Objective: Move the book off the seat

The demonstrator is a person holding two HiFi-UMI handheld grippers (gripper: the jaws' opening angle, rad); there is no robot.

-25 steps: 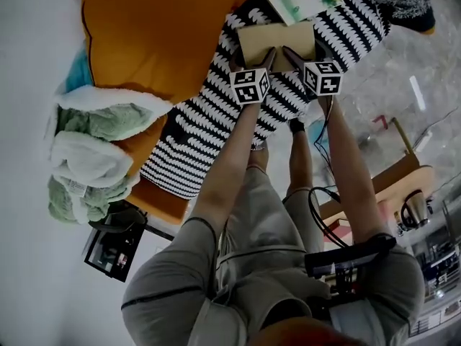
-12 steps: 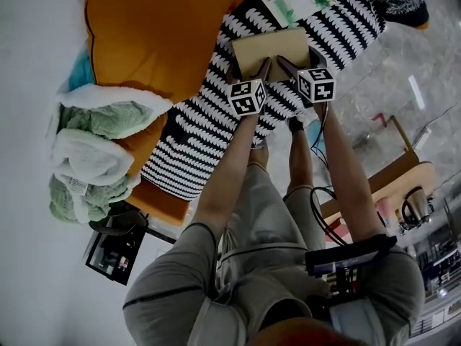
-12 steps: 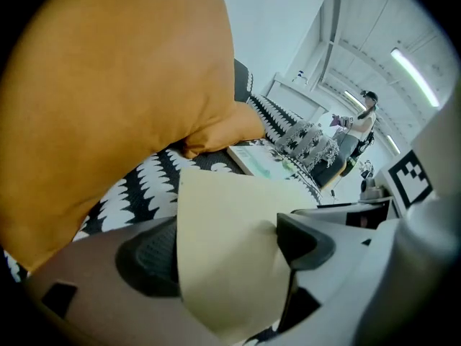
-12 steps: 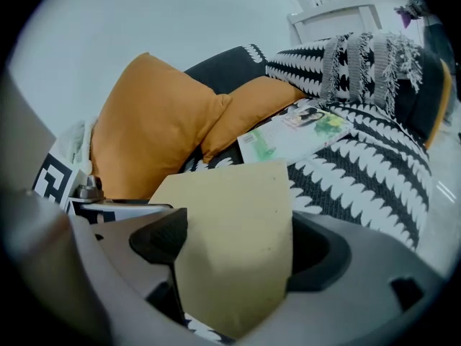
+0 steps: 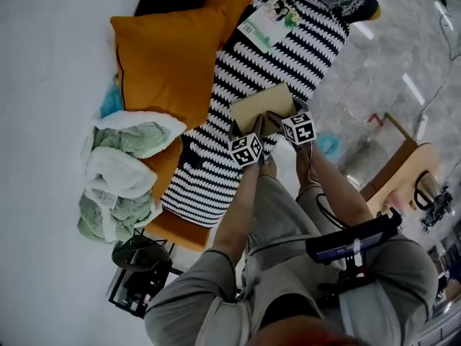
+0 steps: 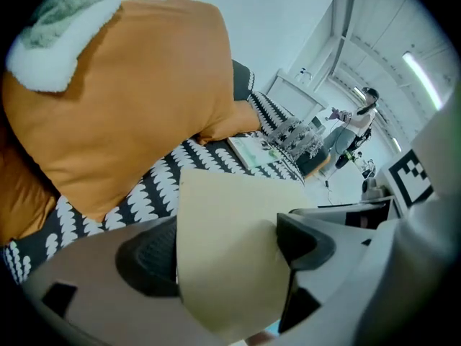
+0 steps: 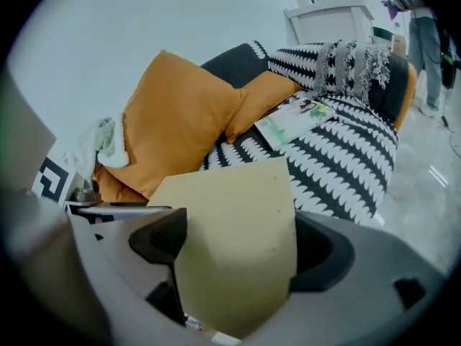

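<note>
A plain tan book [image 5: 259,105] is held by its near edge over the black-and-white patterned seat [image 5: 288,56]. My left gripper [image 5: 248,127] is shut on the book's left part, and my right gripper [image 5: 278,118] is shut on its right part. In the left gripper view the book [image 6: 230,222] fills the gap between the dark pads of the left gripper [image 6: 227,247]. The right gripper view shows the book [image 7: 230,222] clamped the same way in the right gripper [image 7: 241,247]. Whether the book touches the seat is hidden.
A green-and-white magazine [image 5: 270,21] lies farther along the seat. An orange cushion [image 5: 169,56] leans at the back, with a green and white blanket [image 5: 122,171] beside it. A wooden table [image 5: 403,171] stands on the floor to the right.
Both grippers have drawn the tan book back toward the person, away from the magazine. The head view now takes in more of the sofa and floor.
</note>
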